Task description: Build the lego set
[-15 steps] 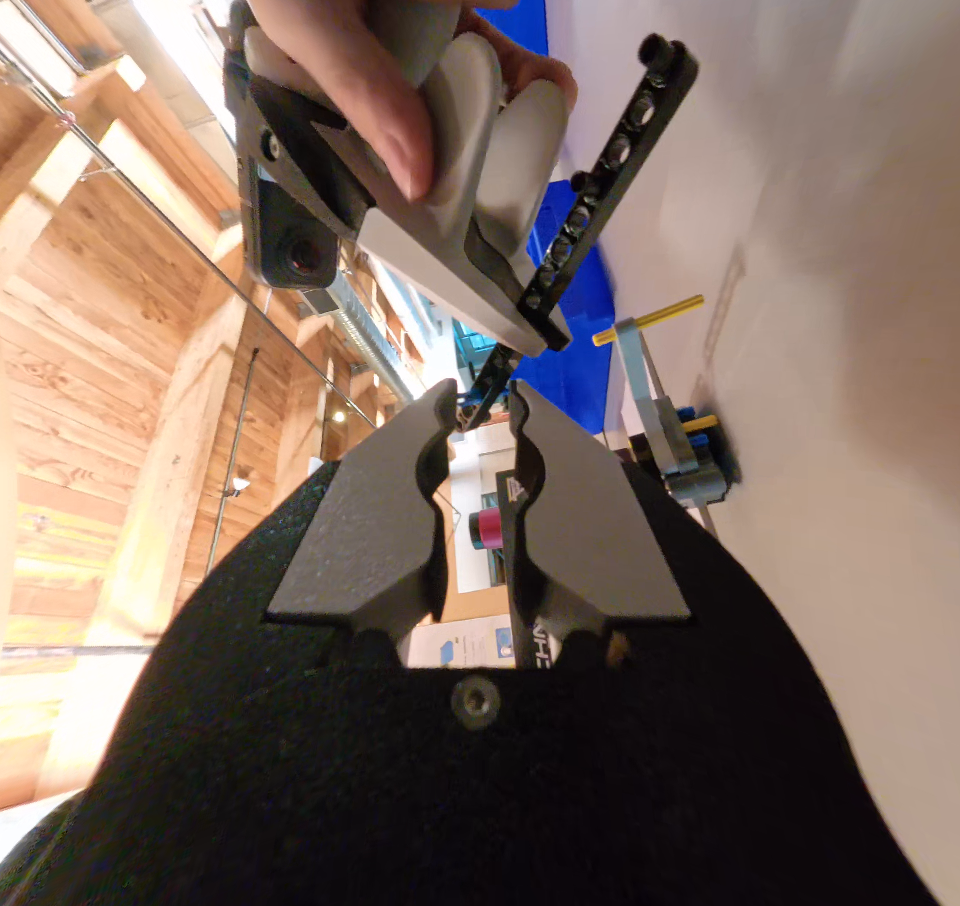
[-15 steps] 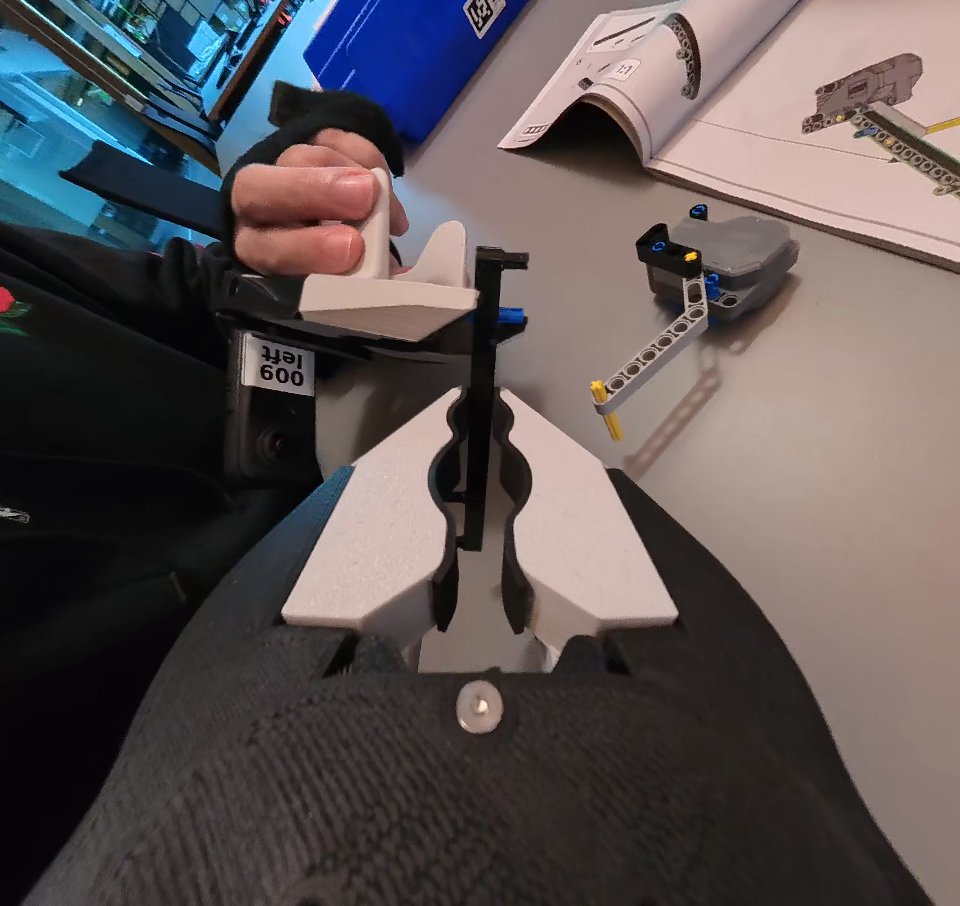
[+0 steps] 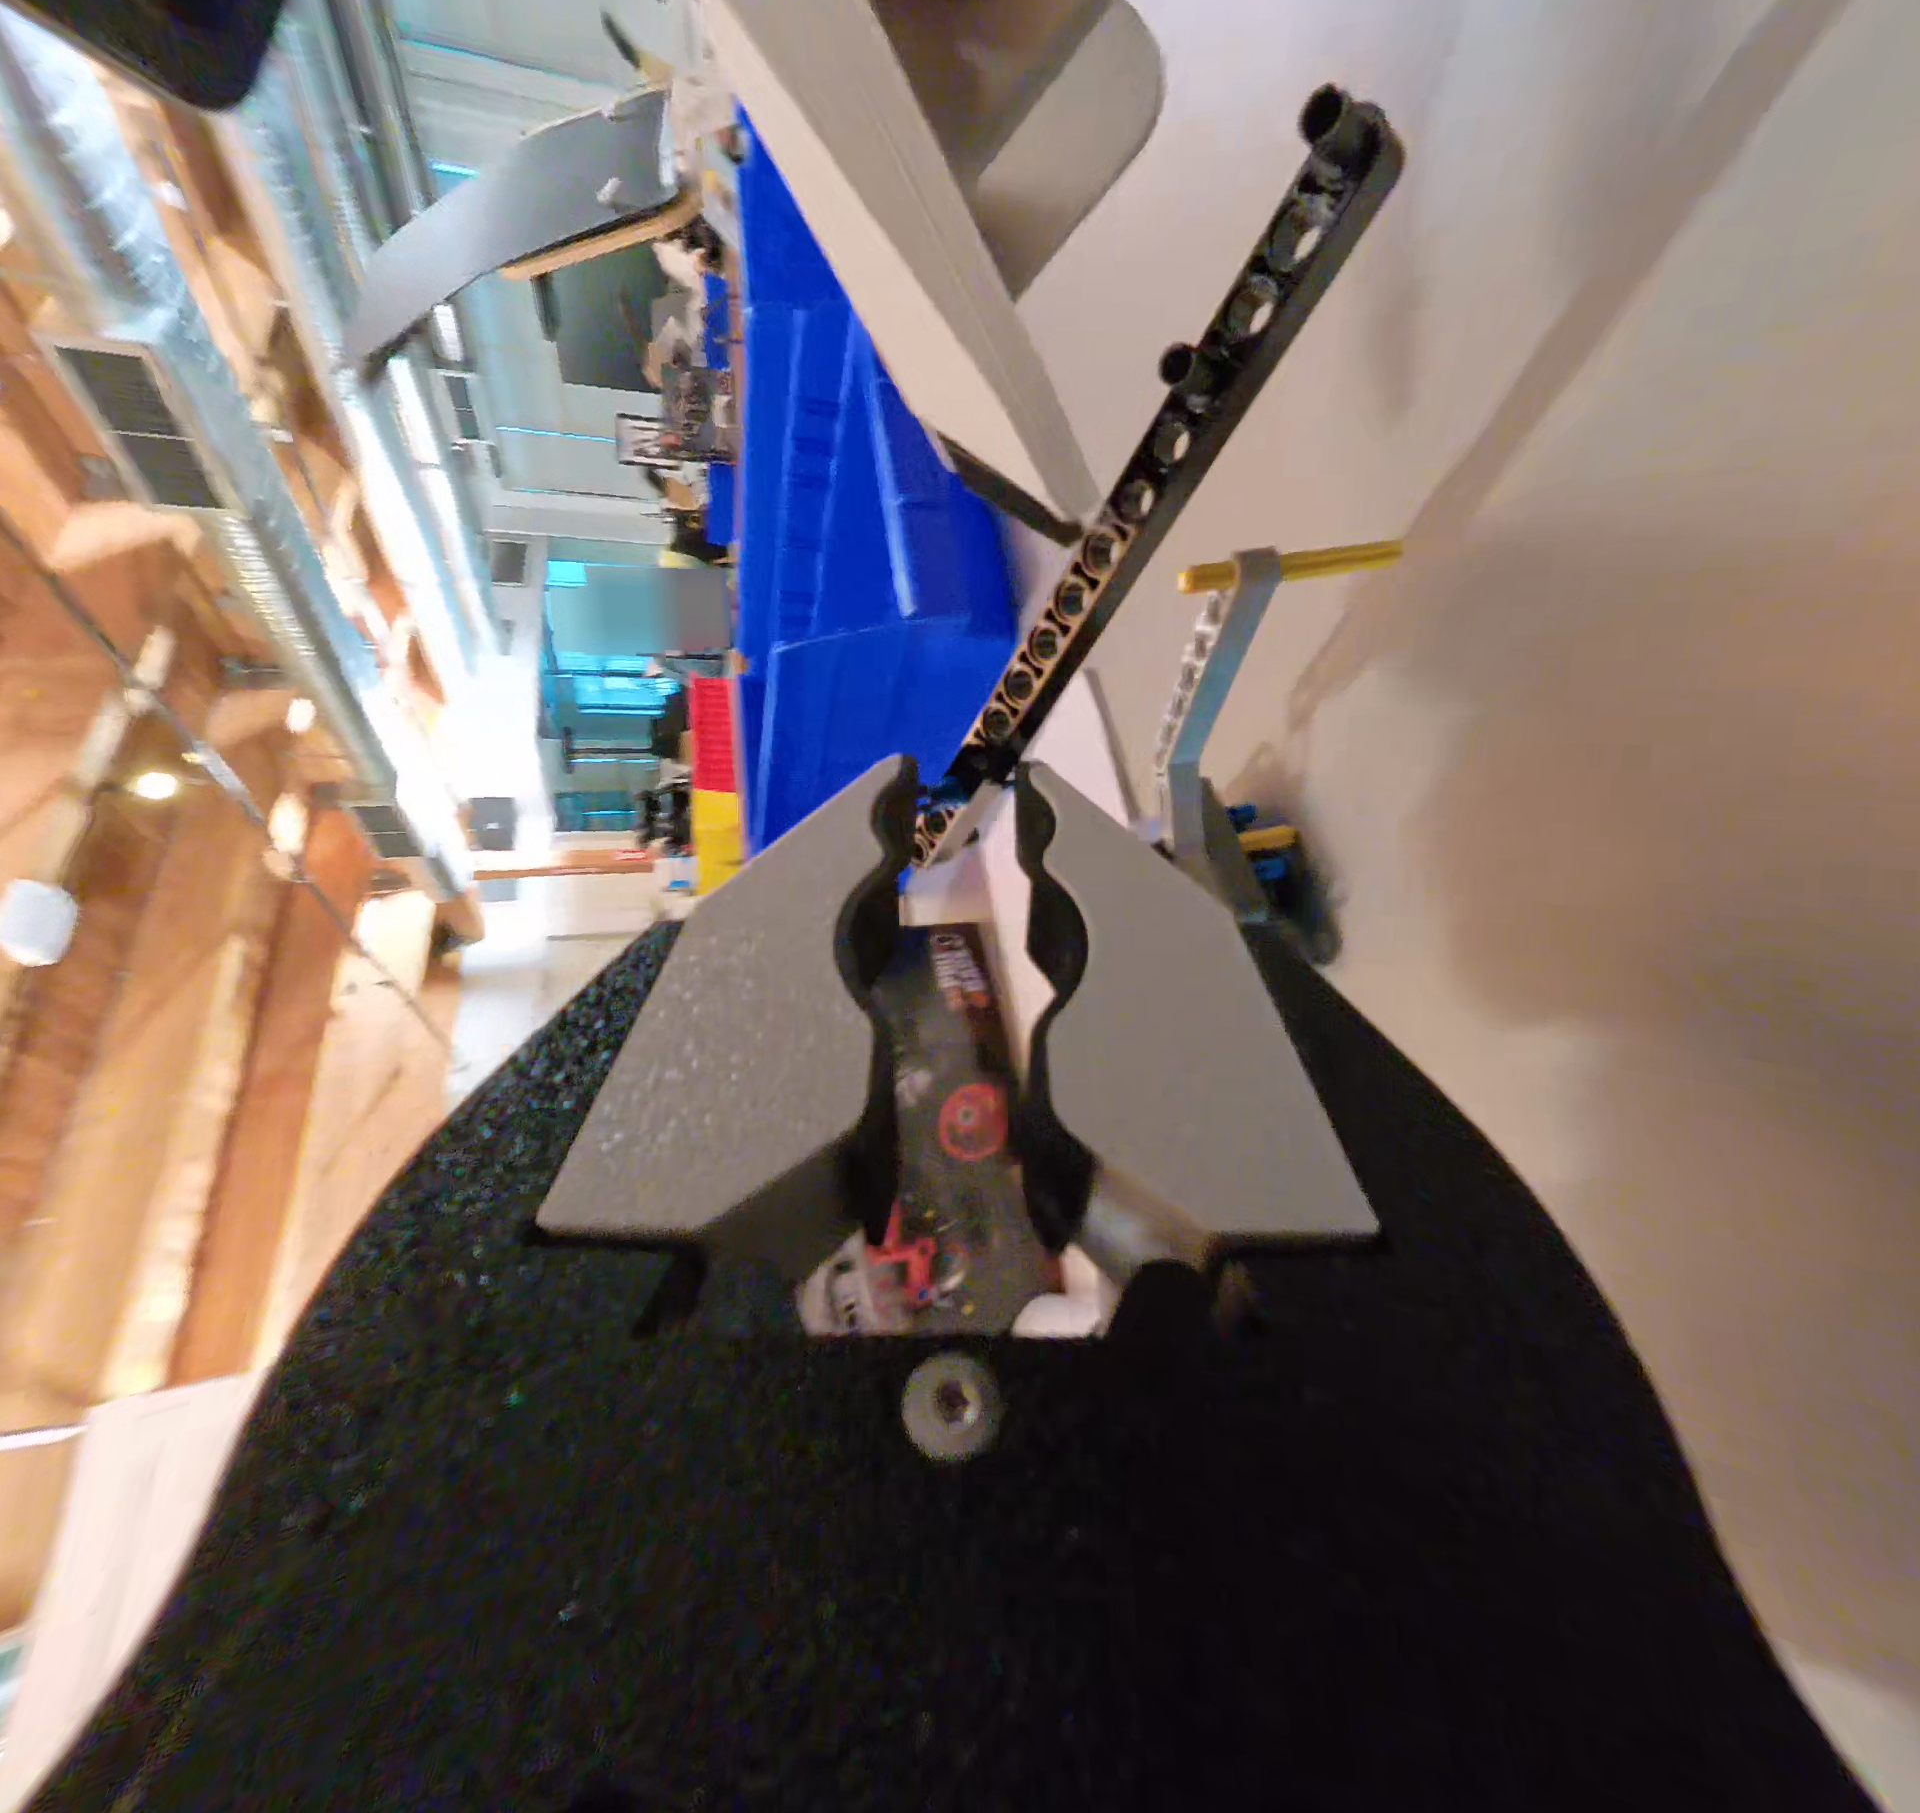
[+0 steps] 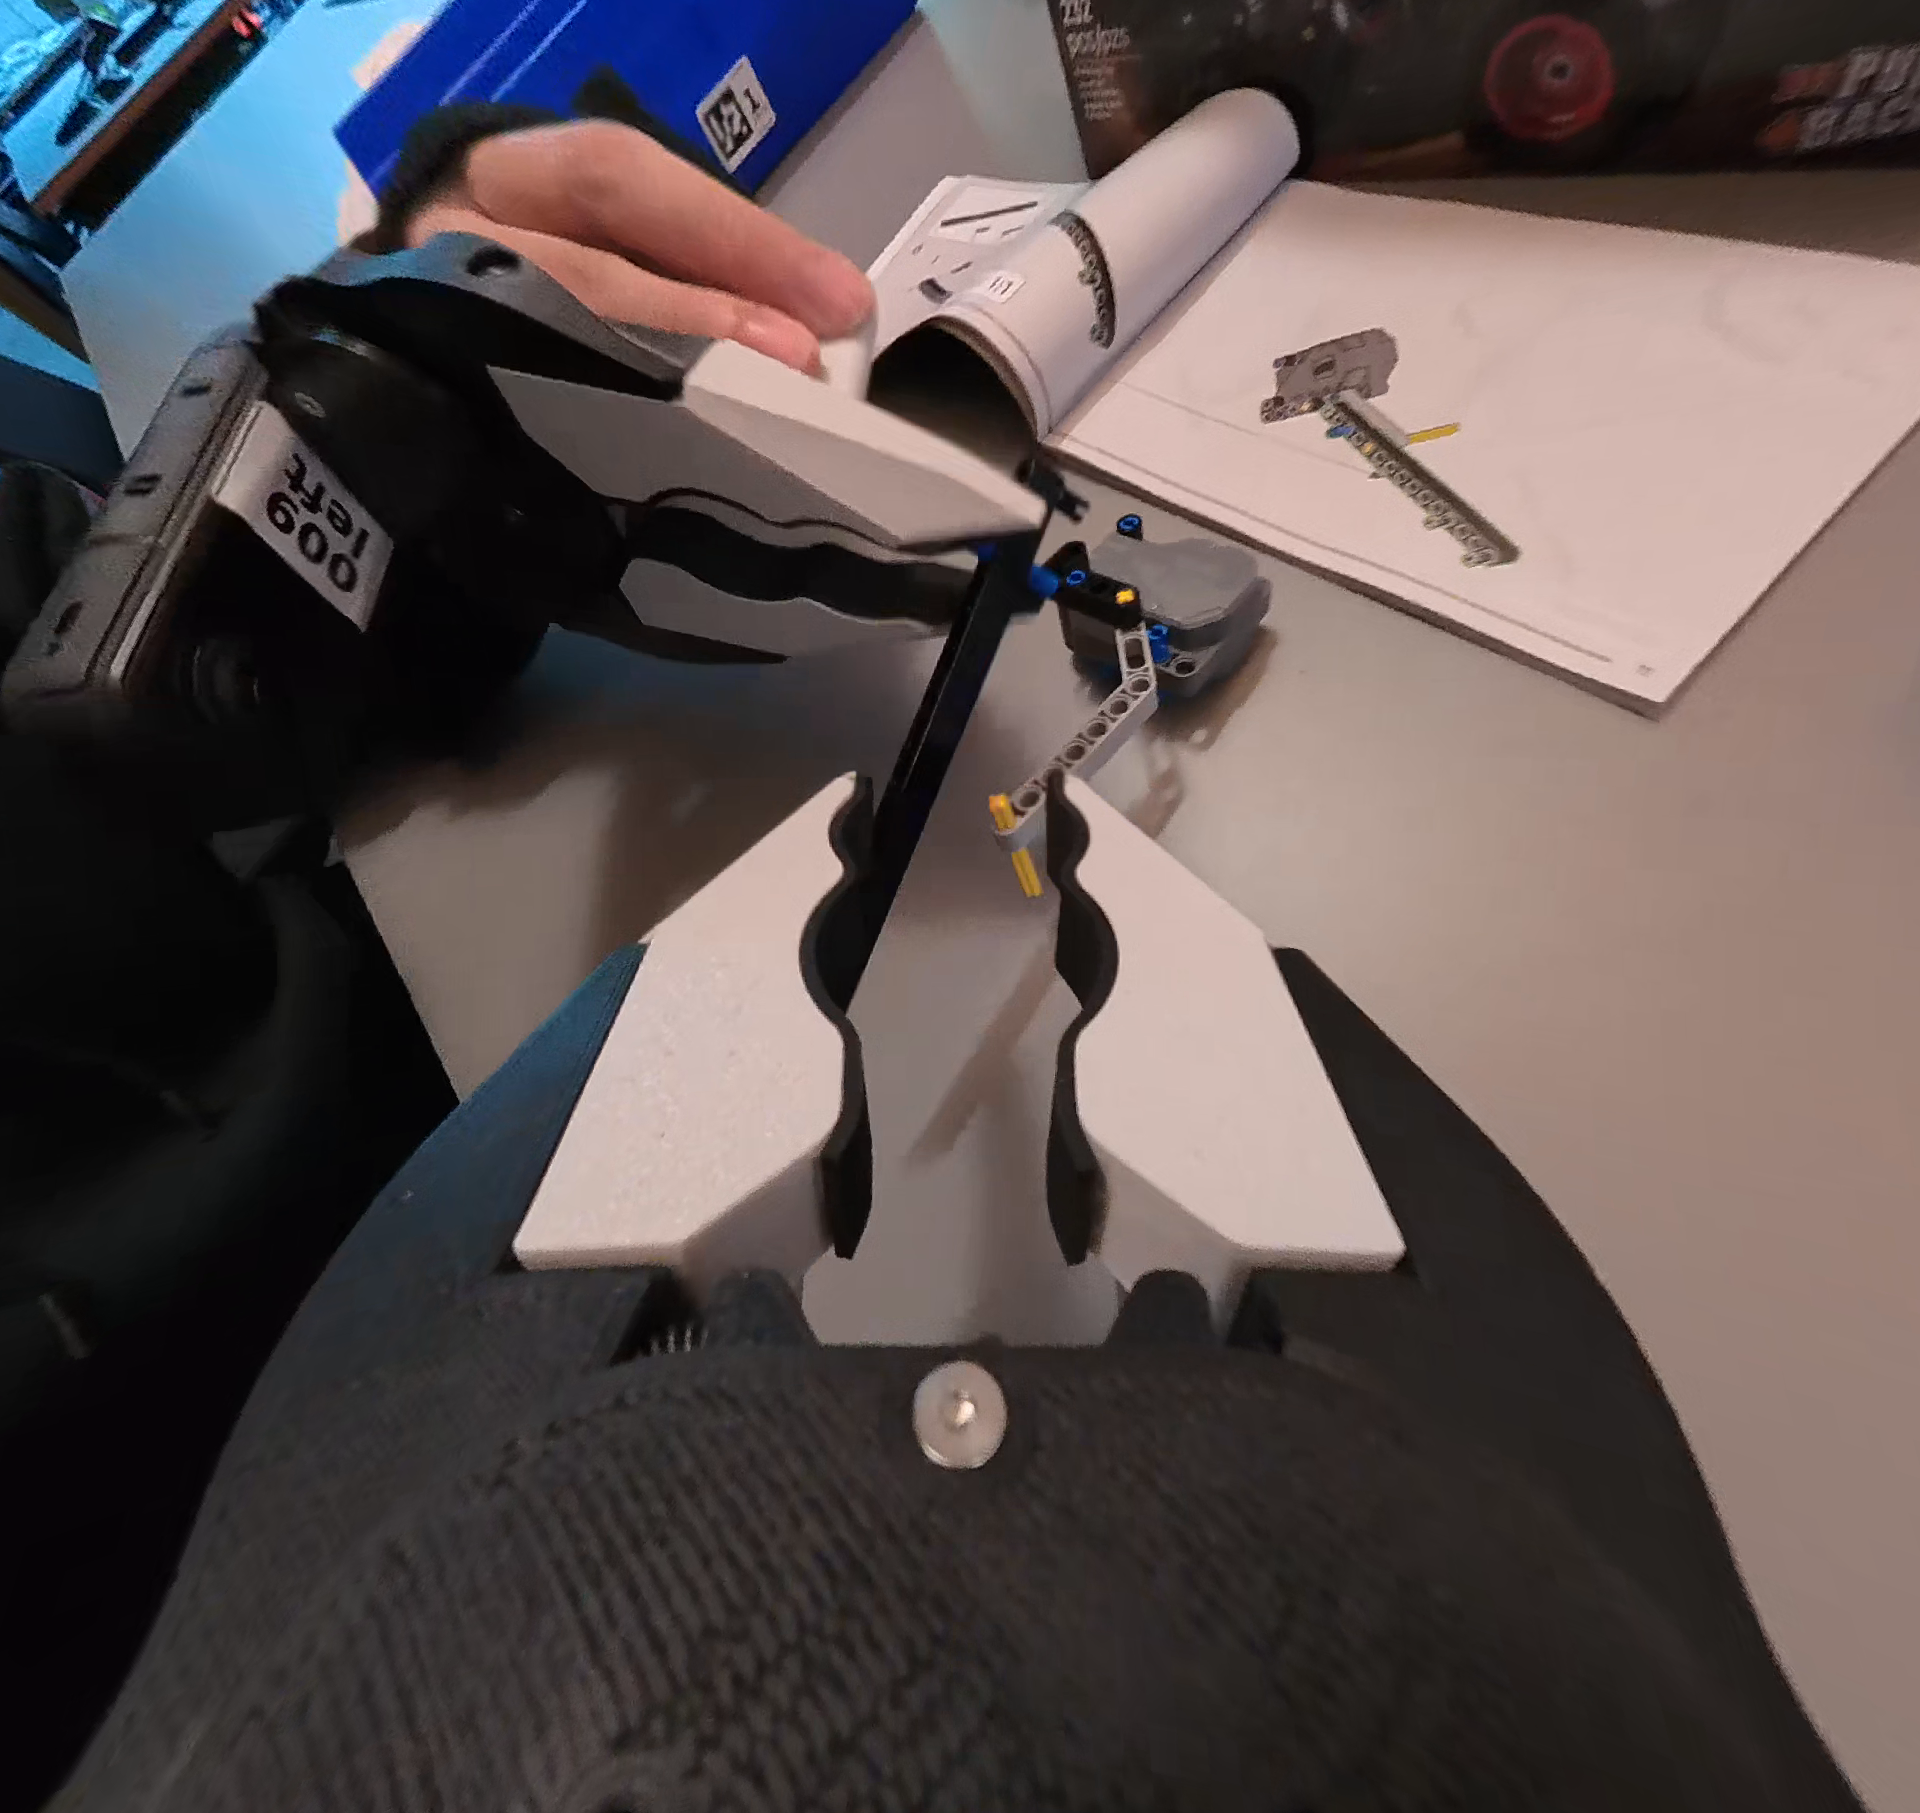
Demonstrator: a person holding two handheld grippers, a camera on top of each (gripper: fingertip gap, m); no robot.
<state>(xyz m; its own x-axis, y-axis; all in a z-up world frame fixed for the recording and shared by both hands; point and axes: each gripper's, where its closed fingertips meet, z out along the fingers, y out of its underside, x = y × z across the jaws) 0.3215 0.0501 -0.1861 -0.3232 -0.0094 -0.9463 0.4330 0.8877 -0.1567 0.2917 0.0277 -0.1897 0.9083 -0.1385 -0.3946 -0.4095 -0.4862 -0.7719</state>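
Left tool (image 4: 1023,542): tips pinch the upper end of the long black Technic beam (image 3: 1195,433), which carries blue pins there, and hold it tilted in the air over the surface (image 4: 1455,932).

Right tool (image 4: 958,792): fingers spread. The beam's lower end lies against one inner face, ungripped.

Further right, a grey motor block (image 4: 1184,579) sits on the surface with a grey beam (image 4: 1091,735) and a yellow axle (image 4: 1027,870) fitted.

The open instruction booklet (image 4: 1455,516) shows a longer assembly.

I judge the build is early: the black beam is unattached and most steps remain.
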